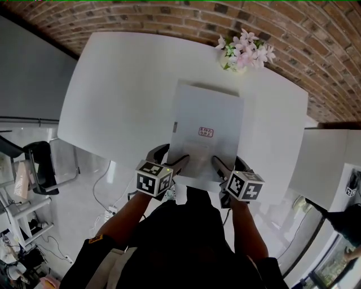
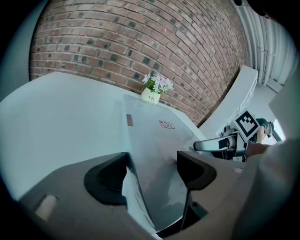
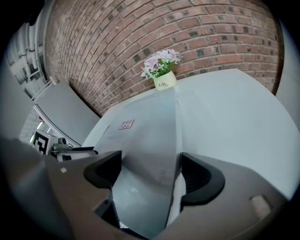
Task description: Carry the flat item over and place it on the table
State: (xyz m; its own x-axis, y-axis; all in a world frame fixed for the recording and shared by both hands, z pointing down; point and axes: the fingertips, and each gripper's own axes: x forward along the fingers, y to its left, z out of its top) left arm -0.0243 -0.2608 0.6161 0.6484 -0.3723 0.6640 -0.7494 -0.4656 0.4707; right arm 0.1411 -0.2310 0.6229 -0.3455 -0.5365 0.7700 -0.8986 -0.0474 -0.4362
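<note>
The flat item [image 1: 206,121] is a grey plastic-wrapped package with a small red label [image 1: 206,132]. It lies lengthwise over the white table [image 1: 113,84], its near end at the table's front edge. My left gripper [image 1: 171,158] is shut on its near left corner, one finger on top and one at the side edge. My right gripper [image 1: 230,165] holds the near right corner the same way. In the left gripper view the package [image 2: 154,136] runs between the jaws of the left gripper [image 2: 150,173], wrinkled there. The right gripper view shows the package [image 3: 150,140] in the right gripper [image 3: 150,173] likewise.
A small pot of pink flowers [image 1: 243,51] stands at the table's far edge, just beyond the package, against a brick wall [image 1: 169,17]. A second white table [image 1: 327,163] stands to the right. A dark chair [image 1: 39,163] and cables are on the floor at left.
</note>
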